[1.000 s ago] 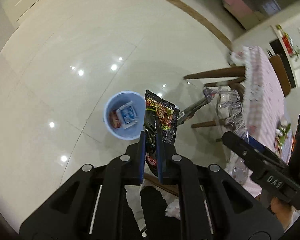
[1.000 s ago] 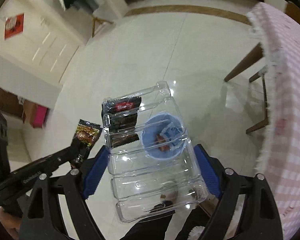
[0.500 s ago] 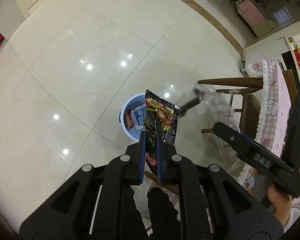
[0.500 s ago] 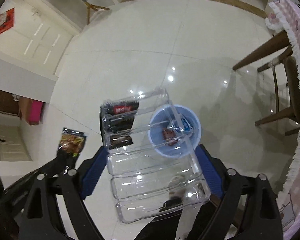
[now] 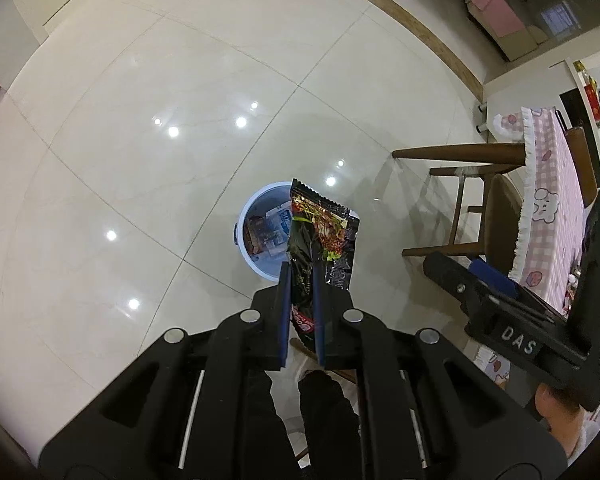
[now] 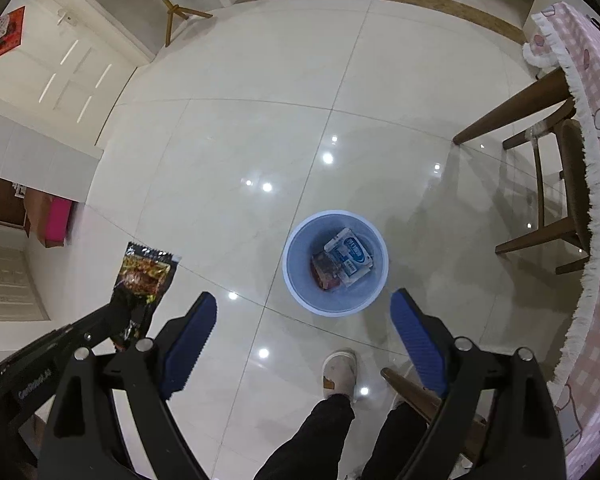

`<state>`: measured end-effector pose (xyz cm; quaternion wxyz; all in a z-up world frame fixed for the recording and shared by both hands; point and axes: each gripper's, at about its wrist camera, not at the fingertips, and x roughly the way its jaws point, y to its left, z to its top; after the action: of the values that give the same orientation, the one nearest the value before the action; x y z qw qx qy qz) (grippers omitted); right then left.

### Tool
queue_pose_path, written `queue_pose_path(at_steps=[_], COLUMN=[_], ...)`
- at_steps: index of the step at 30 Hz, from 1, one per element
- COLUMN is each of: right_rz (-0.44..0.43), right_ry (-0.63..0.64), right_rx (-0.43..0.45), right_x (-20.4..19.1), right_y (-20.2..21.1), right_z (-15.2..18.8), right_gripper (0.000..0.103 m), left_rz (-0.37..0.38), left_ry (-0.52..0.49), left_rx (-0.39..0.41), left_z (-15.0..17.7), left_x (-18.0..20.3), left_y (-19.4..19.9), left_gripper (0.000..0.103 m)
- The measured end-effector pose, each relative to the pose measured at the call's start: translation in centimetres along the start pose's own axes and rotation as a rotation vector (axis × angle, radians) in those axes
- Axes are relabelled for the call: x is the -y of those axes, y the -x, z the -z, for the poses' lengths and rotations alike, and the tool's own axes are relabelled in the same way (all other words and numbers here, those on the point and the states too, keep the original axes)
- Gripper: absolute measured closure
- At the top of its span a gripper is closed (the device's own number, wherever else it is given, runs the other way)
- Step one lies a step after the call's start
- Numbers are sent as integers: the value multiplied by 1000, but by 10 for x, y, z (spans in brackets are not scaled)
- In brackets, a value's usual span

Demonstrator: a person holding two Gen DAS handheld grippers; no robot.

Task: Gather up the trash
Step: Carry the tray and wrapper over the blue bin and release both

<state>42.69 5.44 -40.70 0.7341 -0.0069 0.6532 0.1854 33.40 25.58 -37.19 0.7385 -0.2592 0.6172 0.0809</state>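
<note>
Blue bin (image 6: 335, 263) sitting on tiled floor holding two packets, left gripper (image 5: 301, 280) pinching one black snack wrapper (image 5: 320, 236) above bin, right gripper (image 6: 304, 320) gaping wide, gripping nothing.

right gripper (image 6: 302, 316): jaws wide, nothing between | blue bin (image 6: 300, 288): on floor, holds wrappers | snack packet (image 6: 144, 280): in left gripper (image 6: 120, 320)

Glossy pale tiled floor (image 6: 228, 136); on it a blue bin (image 6: 300, 292), apparently holding packets; table legs (image 6: 508, 116) nearby.
</note>
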Motion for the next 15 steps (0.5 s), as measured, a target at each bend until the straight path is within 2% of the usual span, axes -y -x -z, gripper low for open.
queue_pose_path(at_steps=[15], right_rz=[0], right_ry=[-45], right_rx=[56], right_x=[24], right_y=[35], right_z=[3], right_gripper=[16], left_rz=[-10], left_ry=[-85], left_rx=[-39], left_z=[-14], left_x=[42], left_y=[-14], left_gripper=[93])
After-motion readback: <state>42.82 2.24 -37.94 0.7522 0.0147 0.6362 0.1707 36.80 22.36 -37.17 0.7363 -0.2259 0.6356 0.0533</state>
